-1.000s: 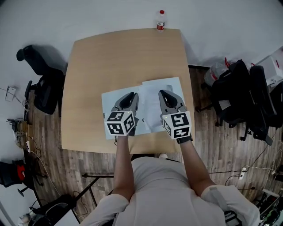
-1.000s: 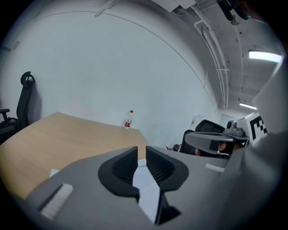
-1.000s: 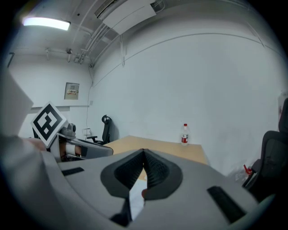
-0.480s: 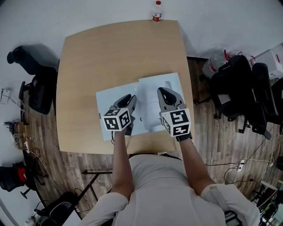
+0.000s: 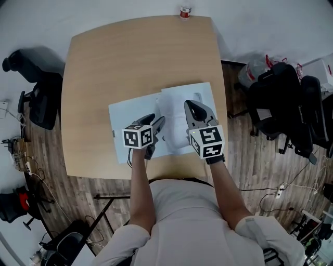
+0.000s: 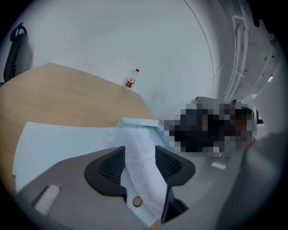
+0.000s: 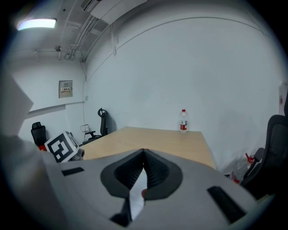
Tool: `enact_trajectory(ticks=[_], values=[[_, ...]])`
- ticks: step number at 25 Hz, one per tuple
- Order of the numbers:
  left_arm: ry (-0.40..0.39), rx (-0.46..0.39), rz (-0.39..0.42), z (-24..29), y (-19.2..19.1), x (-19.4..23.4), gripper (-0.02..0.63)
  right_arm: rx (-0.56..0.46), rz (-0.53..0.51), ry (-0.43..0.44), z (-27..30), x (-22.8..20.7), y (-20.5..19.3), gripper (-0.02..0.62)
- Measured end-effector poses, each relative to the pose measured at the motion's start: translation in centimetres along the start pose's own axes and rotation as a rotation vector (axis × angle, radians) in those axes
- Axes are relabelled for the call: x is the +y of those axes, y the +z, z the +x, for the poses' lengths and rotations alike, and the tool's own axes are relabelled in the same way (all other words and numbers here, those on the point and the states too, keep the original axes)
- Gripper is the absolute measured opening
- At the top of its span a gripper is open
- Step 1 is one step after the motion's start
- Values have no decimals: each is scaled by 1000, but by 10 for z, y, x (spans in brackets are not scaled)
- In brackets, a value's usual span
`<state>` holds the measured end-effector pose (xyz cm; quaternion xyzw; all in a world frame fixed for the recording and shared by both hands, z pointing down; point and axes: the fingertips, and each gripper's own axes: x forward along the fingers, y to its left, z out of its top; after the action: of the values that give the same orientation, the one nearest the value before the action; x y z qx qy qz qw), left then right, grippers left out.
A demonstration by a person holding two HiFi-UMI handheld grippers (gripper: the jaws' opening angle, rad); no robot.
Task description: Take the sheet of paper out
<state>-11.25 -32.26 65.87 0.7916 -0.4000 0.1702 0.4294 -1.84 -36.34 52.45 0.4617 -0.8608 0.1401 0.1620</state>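
A pale blue folder (image 5: 124,115) lies flat on the wooden table (image 5: 119,62), with a white sheet of paper (image 5: 182,101) over its right part. My left gripper (image 5: 157,126) hangs low over the folder's near edge and its jaws are opening. In the left gripper view a white band of the sheet (image 6: 137,146) runs between the left gripper's (image 6: 140,162) pads, which stand apart from it. The folder (image 6: 58,141) spreads out to the left. My right gripper (image 5: 190,107) is shut on the sheet (image 7: 136,194), which shows between its fingers (image 7: 157,173).
A water bottle (image 5: 185,11) stands at the table's far edge, also the bottle (image 6: 131,79) in the left gripper view. Black office chairs (image 5: 31,88) stand left, and more chairs (image 5: 283,111) and bags to the right. A small brass stud (image 6: 137,201) sits on the folder's edge.
The left gripper has sunk toward the folder and tilted downward, and its jaws have spread apart. The right gripper has dropped slightly, still closed on the sheet.
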Motion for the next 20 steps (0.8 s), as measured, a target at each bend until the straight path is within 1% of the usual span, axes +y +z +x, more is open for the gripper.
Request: enact_trajectory(ticks=[5,9,15,17,20], values=[[-24,68,-35,15,-23,3,223,15,2,8,4,-1,-5,12],[-45,99,-73,24,-37,5,230,22,2,7,5,-3,-7,12],[-42,190,-75,37,-63,8,230,45,-4,7,7,-4,-15,12],[-39,206,-83,41,-71,9,230,52,-3,7,7,-4,-18,12],[-51,206,-104,45,-75,9,230,54,-1,6,9,-5,-18,12]])
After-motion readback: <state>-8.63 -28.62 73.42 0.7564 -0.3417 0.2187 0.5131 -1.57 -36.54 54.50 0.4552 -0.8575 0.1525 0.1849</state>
